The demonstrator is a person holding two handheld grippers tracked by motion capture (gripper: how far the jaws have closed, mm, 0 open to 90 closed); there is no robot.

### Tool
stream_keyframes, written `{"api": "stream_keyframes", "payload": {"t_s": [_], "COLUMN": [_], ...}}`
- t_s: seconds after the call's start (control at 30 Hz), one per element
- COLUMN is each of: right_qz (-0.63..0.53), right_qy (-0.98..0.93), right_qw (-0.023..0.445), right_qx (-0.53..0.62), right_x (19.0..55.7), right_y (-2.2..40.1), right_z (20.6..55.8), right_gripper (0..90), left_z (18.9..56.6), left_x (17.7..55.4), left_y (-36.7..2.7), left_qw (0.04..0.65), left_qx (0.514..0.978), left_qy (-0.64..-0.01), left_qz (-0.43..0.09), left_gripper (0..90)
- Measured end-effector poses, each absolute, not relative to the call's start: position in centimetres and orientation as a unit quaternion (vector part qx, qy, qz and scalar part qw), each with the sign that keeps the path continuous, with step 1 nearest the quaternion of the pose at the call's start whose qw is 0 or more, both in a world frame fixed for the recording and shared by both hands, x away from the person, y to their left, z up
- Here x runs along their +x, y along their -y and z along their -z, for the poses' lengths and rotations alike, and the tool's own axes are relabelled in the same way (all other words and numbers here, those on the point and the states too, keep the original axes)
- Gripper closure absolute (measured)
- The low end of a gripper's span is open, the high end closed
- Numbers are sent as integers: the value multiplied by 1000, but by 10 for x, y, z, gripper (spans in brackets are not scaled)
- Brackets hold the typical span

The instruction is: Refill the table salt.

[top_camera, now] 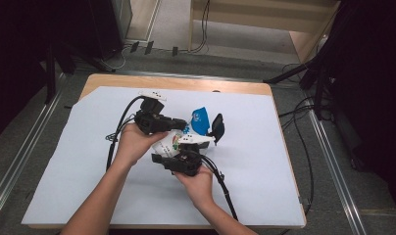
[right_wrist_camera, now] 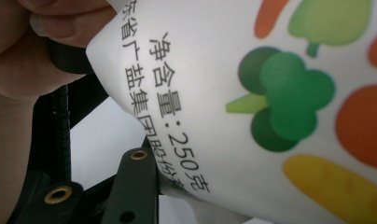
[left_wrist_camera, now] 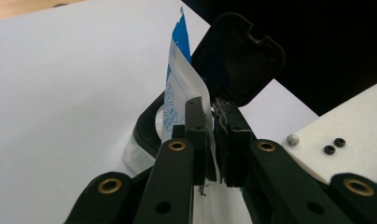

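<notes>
My right gripper's (top_camera: pixel 179 161) far jaw is hidden behind the white pouch (right_wrist_camera: pixel 270 116), whose print runs off the frame edges. The container (left_wrist_camera: pixel 144 135) beneath my left gripper (left_wrist_camera: pixel 213 140) is mostly hidden.

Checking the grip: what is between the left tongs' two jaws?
In the left gripper view, the left tongs are shut on the thin edge of the white-and-blue bag; nothing else sits between the jaws.

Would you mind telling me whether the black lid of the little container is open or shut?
Open. In the left gripper view the black lid stands tilted up above the container's rim, with the blue and white packet rising in front of it.
</notes>
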State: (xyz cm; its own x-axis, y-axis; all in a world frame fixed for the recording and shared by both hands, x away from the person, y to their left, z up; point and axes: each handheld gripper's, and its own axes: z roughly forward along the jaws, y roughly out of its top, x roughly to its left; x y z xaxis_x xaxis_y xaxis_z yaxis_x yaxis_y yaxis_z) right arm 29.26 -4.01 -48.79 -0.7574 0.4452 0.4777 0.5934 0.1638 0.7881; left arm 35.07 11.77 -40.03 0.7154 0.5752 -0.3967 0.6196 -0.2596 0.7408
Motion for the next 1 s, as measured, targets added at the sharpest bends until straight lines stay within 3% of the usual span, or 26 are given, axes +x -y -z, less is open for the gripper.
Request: {"api": "stream_keyframes", "payload": {"t_s": [1.0], "right_qz": [547], "right_qy": [762], "right_qw": [67], "right_qx": [-339], "right_x": [291], "right_y": [38], "right_z": [487], "right_gripper": [657], "left_z": [387], "left_x": [353], "left_y": [-110], "left_qw": [408], "left_qx": [833], "left_qy": [-373], "left_qz": [12], "left_gripper": [841]}}
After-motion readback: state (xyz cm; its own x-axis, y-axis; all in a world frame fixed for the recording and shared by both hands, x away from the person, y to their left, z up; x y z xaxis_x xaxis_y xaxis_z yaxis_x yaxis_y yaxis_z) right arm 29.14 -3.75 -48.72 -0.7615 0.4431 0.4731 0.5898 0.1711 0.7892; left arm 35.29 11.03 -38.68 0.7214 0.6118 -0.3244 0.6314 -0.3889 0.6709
